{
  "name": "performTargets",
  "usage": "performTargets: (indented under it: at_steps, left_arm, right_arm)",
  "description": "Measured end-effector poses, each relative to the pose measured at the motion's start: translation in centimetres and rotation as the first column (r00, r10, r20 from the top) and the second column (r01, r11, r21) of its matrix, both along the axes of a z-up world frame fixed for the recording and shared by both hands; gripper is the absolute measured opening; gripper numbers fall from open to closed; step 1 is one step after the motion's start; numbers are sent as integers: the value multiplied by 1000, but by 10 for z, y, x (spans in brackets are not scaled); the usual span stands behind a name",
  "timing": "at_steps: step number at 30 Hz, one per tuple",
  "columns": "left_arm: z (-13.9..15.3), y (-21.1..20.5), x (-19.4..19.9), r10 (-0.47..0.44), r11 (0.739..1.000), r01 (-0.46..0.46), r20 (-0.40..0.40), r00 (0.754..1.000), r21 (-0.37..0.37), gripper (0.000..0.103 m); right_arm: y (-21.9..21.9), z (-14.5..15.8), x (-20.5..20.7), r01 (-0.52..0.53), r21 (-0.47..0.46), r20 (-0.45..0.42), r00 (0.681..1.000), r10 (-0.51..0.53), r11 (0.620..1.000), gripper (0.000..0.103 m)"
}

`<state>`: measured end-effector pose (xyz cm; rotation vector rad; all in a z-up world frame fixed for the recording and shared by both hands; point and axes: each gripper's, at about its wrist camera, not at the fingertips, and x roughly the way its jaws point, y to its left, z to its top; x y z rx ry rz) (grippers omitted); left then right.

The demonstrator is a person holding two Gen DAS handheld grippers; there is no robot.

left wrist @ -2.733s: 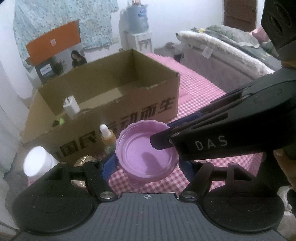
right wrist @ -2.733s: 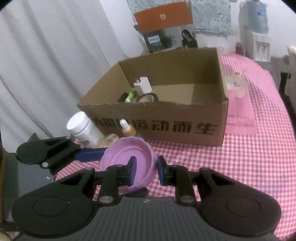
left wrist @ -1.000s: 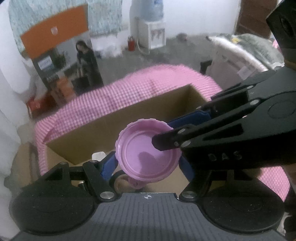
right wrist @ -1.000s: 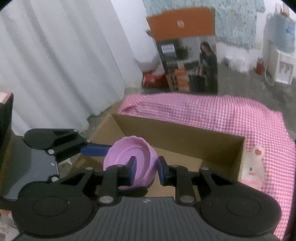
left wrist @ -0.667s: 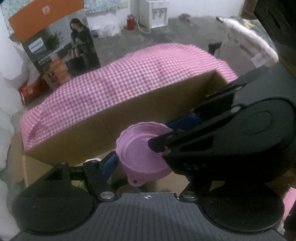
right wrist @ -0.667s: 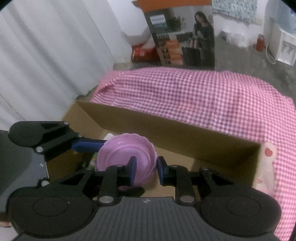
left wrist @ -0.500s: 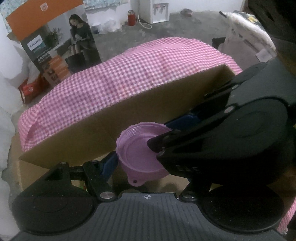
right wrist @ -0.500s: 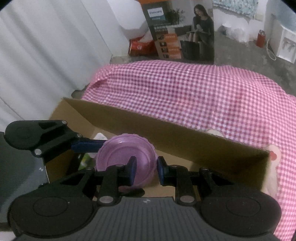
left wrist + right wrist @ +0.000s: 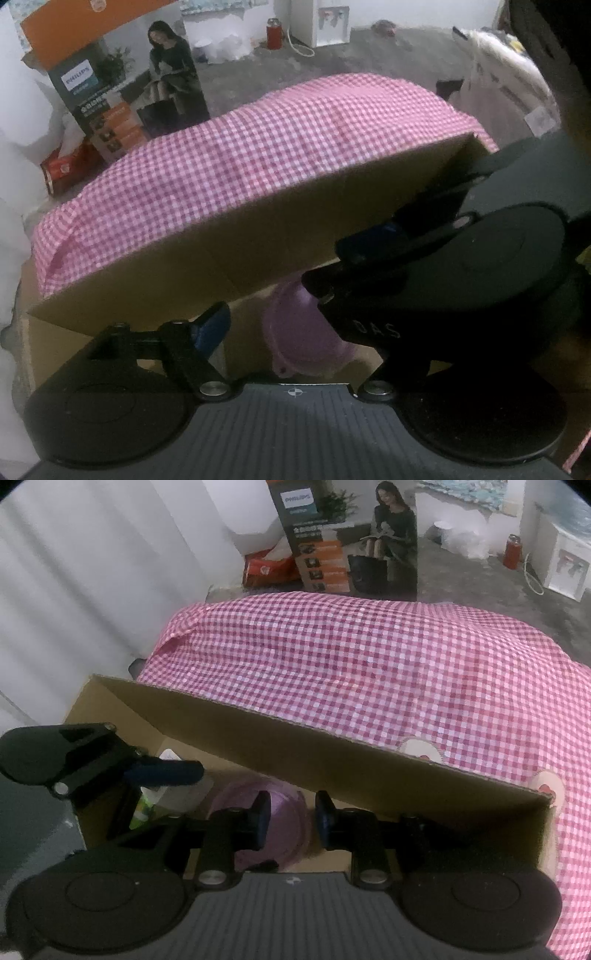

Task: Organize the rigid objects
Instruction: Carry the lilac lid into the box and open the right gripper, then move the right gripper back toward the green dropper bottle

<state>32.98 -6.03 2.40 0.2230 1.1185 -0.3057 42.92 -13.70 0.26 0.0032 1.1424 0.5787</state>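
Cloth: pink gingham tablecloth [image 9: 369,657] covering the table, running far past the box.
Box: cardboard box [image 9: 332,753] at the near edge.
Lid: purple lid [image 9: 295,332] lying down inside the box.
Left gripper [image 9: 291,325]: fingers spreading, clear of the lid.
Right gripper [image 9: 291,821]: fingers opening, narrow, astride the lid's rim.
Room: grey floor, printed carton [image 9: 347,535] beyond, white curtain [image 9: 92,572] on the left.

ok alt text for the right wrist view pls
Right gripper, jaws opening, straddles the rim of a purple lid low inside a cardboard box. The left gripper's blue-tipped finger reaches in beside it, and pink checked cloth covers the table beyond.
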Motion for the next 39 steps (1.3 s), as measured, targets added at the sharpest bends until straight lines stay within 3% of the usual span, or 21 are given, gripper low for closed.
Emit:
performTargets:
  at_steps: [5,11,15,20,23,24,28,34,37,39]
  left_arm:
    - [13,2,-8,10,1000,-10,21,1000,-21,83]
    - [45,6,-35,10,998,-4,104,994,-58,85]
    - [71,11,-63,-2,996,17,176,984,-82,88]
    - [104,21,-103,7,990,27,242,970,-136,88]
    - [121,24,-137,-2,990,43,299,954,-131,95]
    - [125,25,-148,-4,990,49,316,949,-135,101]
    - [132,34,-201,16,980,60,376,926,-191,103]
    - [101,45,-255,68,939,46,315,947,-340,103]
    - [79,45,-273,47,910,86,307,951,-405,103]
    - [64,44,-281,32,891,115,312,949,-439,103]
  right_arm:
    - [-11,17,-10,26,18,40,999,-27,1000,48]
    - [-32,63,-45,53,80,155,986,-65,995,67]
    - [-56,102,-85,68,139,253,962,-102,988,78]
    - [-87,151,-155,60,197,399,907,-136,978,103]
    - [-97,173,-199,54,189,472,870,-139,980,103]
    - [-101,179,-214,56,184,494,858,-142,981,103]
    - [-105,189,-264,64,108,548,829,-113,992,103]
    - [-98,178,-307,45,29,544,838,-53,999,103]
    - [-98,167,-319,42,60,531,844,-67,997,103]
    - [-100,155,-322,16,102,479,876,-63,995,103]
